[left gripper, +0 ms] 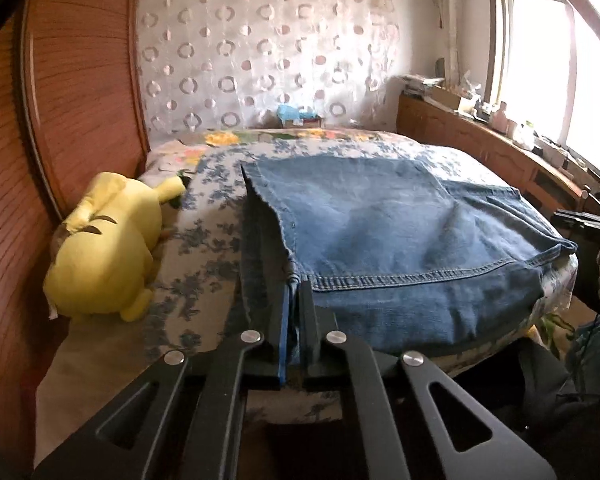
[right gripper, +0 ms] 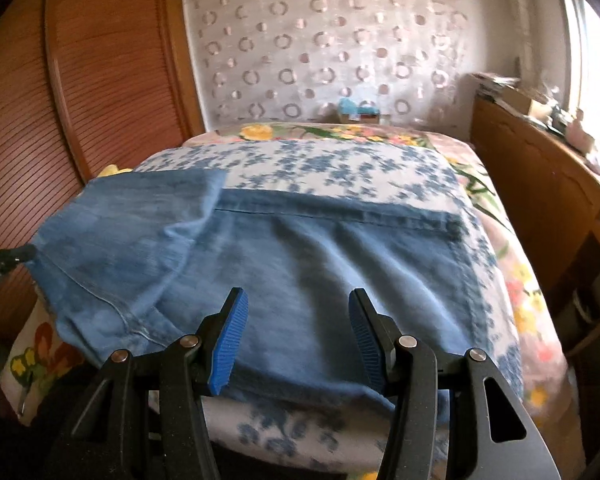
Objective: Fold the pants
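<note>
On the bed [right gripper: 380,168], the jeans [left gripper: 400,224] hem is clamped by the left gripper [left gripper: 296,292]; right gripper [right gripper: 298,312], fingers apart w/ nothing held, must be closed on the near edge, probably for the next fold.

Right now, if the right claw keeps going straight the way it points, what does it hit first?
Most likely the jeans: the open right claw hangs over their near edge and points down at the denim lying on the floral bedspread. Nothing else shows in between, though depth is hard to judge.
</note>
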The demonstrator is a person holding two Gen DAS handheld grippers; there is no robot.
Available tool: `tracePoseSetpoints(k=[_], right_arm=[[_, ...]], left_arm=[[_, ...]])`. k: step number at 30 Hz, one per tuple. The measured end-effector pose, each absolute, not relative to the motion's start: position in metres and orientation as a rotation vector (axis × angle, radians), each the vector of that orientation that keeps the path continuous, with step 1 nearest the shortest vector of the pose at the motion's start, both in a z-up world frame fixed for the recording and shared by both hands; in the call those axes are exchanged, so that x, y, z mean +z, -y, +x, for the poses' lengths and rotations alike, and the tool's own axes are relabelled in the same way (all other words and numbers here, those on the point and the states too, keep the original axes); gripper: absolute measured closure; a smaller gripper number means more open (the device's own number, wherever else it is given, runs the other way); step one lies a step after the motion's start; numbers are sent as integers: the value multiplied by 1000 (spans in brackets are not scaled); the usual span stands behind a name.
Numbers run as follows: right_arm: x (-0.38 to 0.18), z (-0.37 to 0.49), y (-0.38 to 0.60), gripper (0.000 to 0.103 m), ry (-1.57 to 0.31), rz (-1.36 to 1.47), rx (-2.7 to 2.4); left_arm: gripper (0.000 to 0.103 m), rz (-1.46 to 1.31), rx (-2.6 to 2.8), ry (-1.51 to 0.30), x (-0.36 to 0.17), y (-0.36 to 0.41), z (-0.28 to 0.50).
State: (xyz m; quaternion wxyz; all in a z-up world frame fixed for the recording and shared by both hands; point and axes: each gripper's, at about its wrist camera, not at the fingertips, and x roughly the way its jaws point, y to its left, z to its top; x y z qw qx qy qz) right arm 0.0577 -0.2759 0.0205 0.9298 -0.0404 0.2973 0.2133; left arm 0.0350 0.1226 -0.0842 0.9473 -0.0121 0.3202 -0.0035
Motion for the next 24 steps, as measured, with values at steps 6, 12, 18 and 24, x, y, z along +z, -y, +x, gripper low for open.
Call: tracePoseSetpoints(k=[6, 12, 18, 24], right_arm=[[14, 34, 314, 49, -619, -31, 375], [11, 20, 341, 49, -634, 15, 317], [11, 12, 357, 49, -643, 51, 280], [12, 6, 366, 49, -644, 49, 257]], left_arm=[[98, -29, 4, -666, -87, -127, 36], [98, -26, 13, -654, -83, -118, 37], [98, -28, 22, -633, -78, -116, 37], [96, -23, 24, -594, -63, -111, 32]])
